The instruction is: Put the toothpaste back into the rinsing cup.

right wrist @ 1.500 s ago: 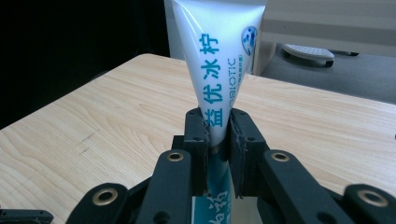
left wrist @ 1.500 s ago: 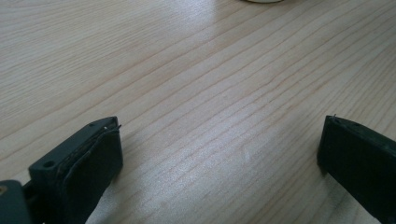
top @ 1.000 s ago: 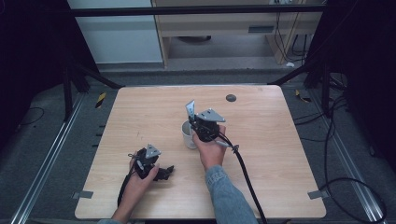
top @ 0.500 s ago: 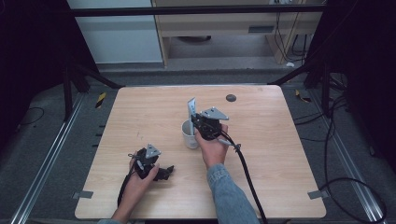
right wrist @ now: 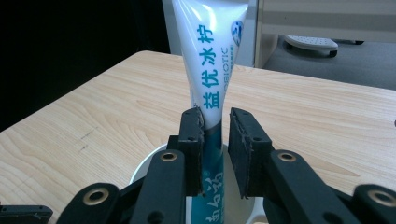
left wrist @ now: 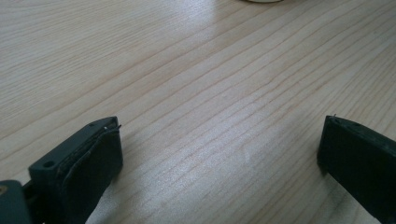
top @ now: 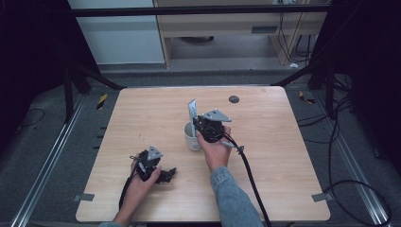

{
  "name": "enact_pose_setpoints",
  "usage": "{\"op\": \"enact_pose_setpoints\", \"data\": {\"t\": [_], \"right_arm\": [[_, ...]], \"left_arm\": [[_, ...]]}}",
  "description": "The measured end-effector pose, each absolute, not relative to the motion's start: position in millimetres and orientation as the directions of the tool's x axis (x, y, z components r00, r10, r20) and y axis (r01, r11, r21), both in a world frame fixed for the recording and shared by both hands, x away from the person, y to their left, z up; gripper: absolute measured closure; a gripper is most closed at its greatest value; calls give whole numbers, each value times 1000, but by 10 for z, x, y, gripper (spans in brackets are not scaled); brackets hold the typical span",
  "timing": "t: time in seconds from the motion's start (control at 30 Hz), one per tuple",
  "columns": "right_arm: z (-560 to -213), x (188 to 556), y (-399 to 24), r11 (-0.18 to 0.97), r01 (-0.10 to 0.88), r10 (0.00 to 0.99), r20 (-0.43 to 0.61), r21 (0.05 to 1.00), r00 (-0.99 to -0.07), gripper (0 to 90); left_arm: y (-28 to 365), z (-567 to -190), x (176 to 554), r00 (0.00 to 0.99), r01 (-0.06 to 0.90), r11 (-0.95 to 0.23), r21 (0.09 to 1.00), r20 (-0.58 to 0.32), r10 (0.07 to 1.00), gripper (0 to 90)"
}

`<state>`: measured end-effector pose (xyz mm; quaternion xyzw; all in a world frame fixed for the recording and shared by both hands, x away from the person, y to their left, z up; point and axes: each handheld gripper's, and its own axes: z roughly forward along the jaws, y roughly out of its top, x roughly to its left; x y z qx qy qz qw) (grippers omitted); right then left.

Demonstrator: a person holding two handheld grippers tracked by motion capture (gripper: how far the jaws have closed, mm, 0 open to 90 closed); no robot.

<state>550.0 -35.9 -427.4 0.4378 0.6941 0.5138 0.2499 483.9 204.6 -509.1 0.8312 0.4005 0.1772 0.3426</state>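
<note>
Taking the white cup [top: 191, 137] near the middle of the wooden table [top: 283, 156] as the landmark, the left gripper [top: 166, 174] lies well to the cup's near-left, low over the tabletop in the person's left hand [top: 142, 177], its grey three-cornered plate on top and its cable trailing back toward the table's near edge. In the left gripper view its two black jaws stand wide apart with nothing but bare wood grain between them, and a sliver of the cup's pale base [left wrist: 261, 1] shows at the top edge, well ahead of the jaws. The cup itself stands upright, and out of it rises a white toothpaste tube [top: 192, 111] with teal lettering, its flat crimped end uppermost and leaning a little away from the person. Just to the right of the cup and touching its rim region is the right gripper [top: 197, 124], carried by the right hand [top: 215, 149] with a denim sleeve [top: 231, 198] behind it. In the right gripper view the jaws flank the tube [right wrist: 210, 70] just above the cup's rim [right wrist: 140, 170]; they have just been opening slightly, so the left pad lies against the tube while a narrow gap shows between the tube and the right pad, the grip no longer pressing from both sides. Beyond the cup to the far right, a small dark round disc [top: 233, 99] sits near the table's far edge.
</note>
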Motion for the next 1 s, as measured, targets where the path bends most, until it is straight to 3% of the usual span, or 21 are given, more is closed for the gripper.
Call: {"op": "enact_pose_setpoints", "data": {"t": [1.0], "right_arm": [[-4252,5391,-362,161,362,856,53,918,-515,636]], "left_arm": [[2043,-5090,4841,617,545,-445,710,20,787,0]]}}
